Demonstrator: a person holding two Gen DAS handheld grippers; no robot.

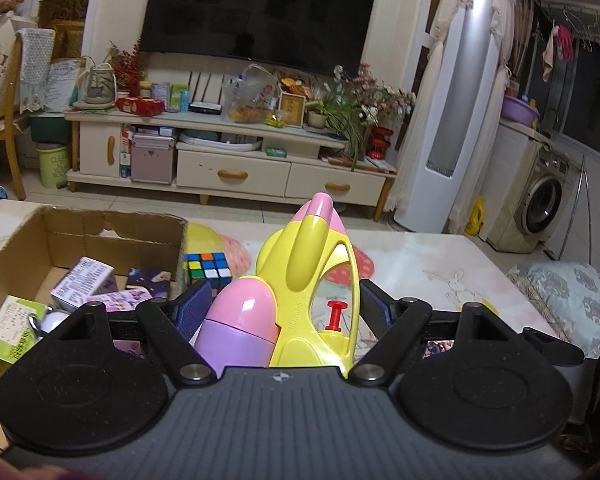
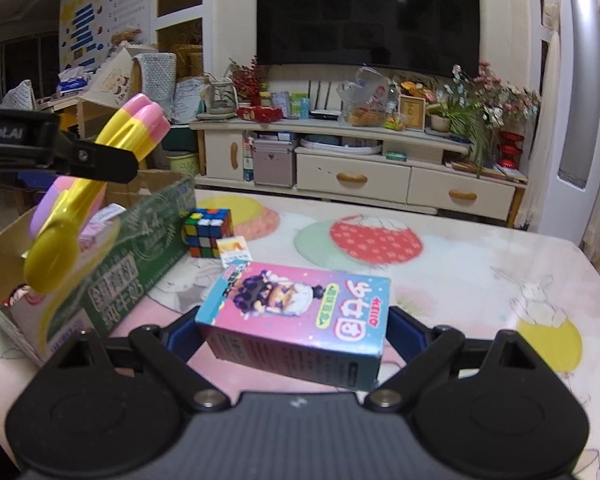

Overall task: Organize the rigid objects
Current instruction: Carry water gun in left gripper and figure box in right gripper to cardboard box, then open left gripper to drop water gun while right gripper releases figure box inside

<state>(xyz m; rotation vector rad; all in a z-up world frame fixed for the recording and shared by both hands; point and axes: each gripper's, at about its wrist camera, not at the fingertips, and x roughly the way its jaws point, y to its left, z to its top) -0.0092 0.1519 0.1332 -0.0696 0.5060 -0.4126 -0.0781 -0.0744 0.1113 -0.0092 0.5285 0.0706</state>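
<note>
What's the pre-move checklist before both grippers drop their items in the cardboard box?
1. Left gripper grip on yellow and pink water gun: ok, the toy sits between both blue pads and is lifted.
2. Right gripper grip on pink toy box: ok, pads at both ends, box tilted and apparently off the table.
3. Cardboard box open: ok, flaps up.
4. Space inside: cannot tell, several small cartons already fill the visible part.
5. Arm clearance: not ok, the water gun hangs beside the box on the right gripper's path.
6. Rubik's cube on the table: ok, clear of both grippers.
</note>
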